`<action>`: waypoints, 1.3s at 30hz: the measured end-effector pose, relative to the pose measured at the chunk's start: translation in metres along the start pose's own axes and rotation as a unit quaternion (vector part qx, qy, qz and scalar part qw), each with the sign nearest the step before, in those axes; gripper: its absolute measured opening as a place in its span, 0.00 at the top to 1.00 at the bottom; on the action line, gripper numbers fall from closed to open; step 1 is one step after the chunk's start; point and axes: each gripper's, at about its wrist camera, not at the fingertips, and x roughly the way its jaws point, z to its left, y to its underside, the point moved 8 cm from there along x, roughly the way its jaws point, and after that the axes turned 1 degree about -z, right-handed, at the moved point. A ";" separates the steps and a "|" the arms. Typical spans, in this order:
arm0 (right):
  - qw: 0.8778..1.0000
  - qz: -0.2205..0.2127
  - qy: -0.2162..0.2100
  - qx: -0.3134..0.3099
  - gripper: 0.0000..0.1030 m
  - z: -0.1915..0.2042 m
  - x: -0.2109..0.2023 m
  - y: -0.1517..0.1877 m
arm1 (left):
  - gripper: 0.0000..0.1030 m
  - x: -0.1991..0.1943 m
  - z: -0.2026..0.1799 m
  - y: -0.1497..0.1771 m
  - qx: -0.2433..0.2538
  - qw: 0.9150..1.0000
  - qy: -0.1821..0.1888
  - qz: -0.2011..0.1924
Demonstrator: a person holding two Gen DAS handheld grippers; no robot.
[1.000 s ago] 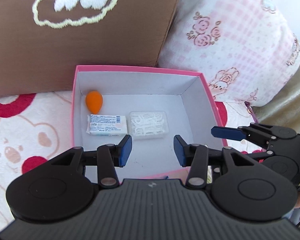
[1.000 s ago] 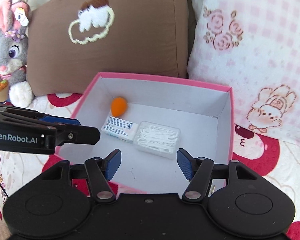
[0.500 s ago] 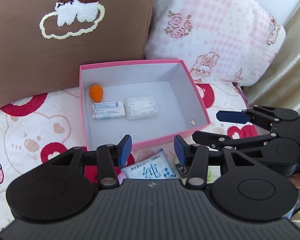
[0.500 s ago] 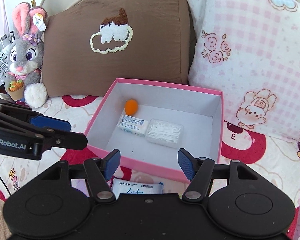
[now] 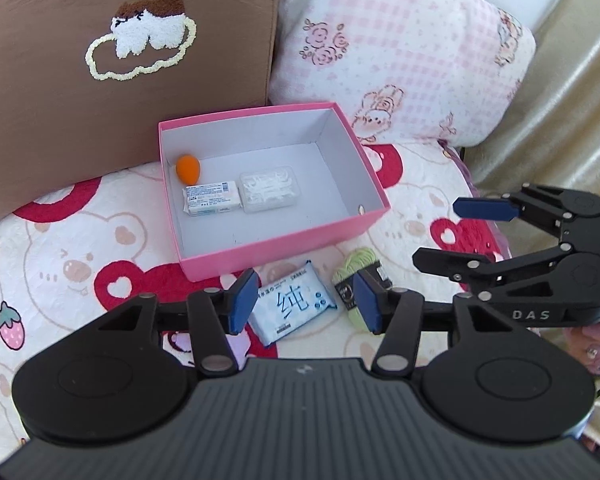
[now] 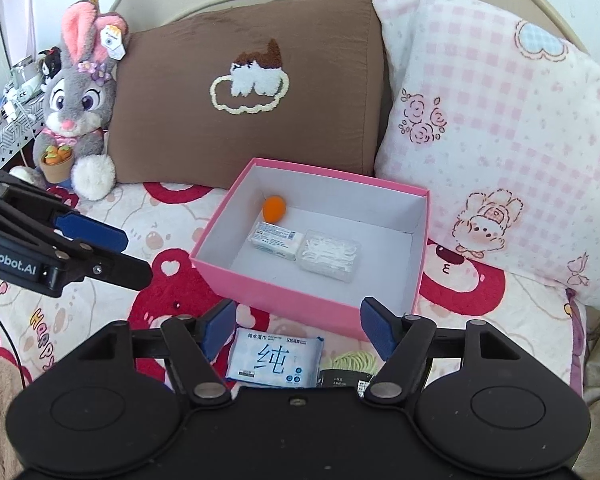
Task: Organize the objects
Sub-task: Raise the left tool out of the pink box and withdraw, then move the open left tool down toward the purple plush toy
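Both tongs pulled back from pink box [image 5: 284, 254], jaws just widened, nothing gripped.
Left tongs [image 5: 306, 300] and right tongs [image 6: 298, 330] released; wet-wipe pack [image 5: 294, 304] and green yarn [image 5: 354, 264] lie on bed near box.

In the box [image 5: 284, 254] (before 2 pillows [image 6: 244, 92]): sponge [image 5: 188, 168], soap [image 5: 211, 197], floss case [image 5: 269, 192]; wipes [image 5: 292, 306], yarn [image 5: 350, 270] before it.
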 end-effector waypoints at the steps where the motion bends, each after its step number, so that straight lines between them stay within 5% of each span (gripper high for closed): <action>1: 1.000 -0.001 0.000 -0.001 0.26 0.002 -0.003 0.002 | 0.48 -0.003 -0.001 0.003 0.004 1.000 0.000 0.000; 18: 0.999 -0.008 -0.007 -0.035 0.21 0.036 -0.043 0.031 | 0.35 -0.031 -0.005 0.054 0.034 0.999 0.015 0.011; 32: 0.996 0.024 -0.016 -0.081 0.18 0.067 -0.039 0.069 | 0.10 -0.035 -0.008 0.087 0.049 0.998 0.035 0.023; 39: 0.994 0.033 -0.064 -0.078 0.15 0.083 -0.030 0.089 | 0.07 -0.022 -0.002 0.105 0.044 0.998 0.023 0.025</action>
